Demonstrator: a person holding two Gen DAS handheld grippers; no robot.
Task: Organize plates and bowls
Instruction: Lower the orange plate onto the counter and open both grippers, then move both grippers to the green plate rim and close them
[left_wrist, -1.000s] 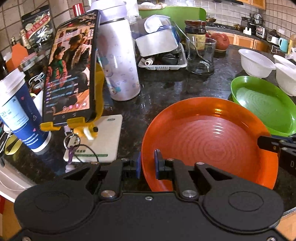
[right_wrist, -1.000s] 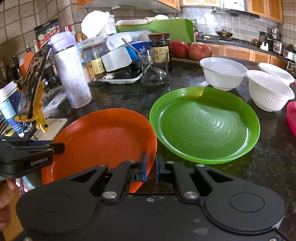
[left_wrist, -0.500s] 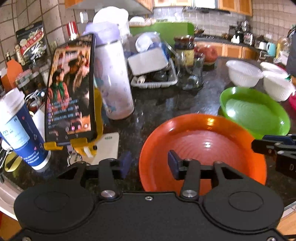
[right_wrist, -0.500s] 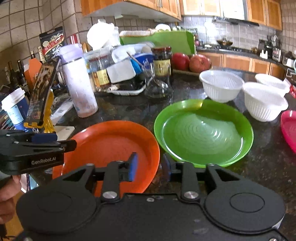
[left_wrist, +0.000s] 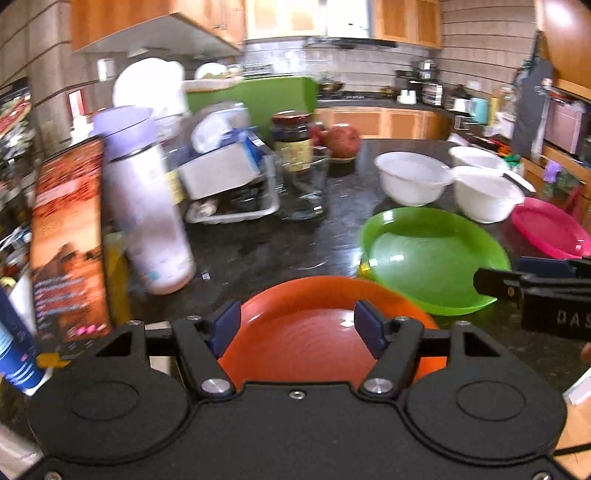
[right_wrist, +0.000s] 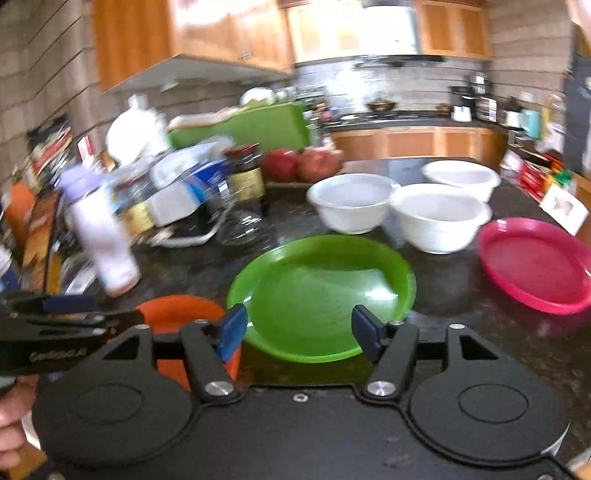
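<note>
An orange plate (left_wrist: 325, 328) lies on the dark counter just in front of my left gripper (left_wrist: 300, 326), which is open and empty above its near rim. The orange plate also shows in the right wrist view (right_wrist: 173, 314). A green plate (right_wrist: 321, 291) lies beside it, right of the orange one, in front of my right gripper (right_wrist: 300, 330), which is open and empty. The green plate shows in the left wrist view too (left_wrist: 432, 258). A pink plate (right_wrist: 535, 262) lies at the right. Three white bowls (right_wrist: 351, 206) (right_wrist: 439, 218) (right_wrist: 461, 179) stand behind the plates.
A tall white thermos (left_wrist: 147, 221), a phone on a yellow stand (left_wrist: 68, 240) and a blue paper cup (left_wrist: 14, 354) stand at the left. A cluttered tray (left_wrist: 232, 199), a glass (left_wrist: 306, 192), a jar (left_wrist: 291, 140) and red fruit (right_wrist: 317, 162) fill the back.
Both grippers have opened, let go of the orange plate's rim and pulled back and up. The views are blurred by this motion.
</note>
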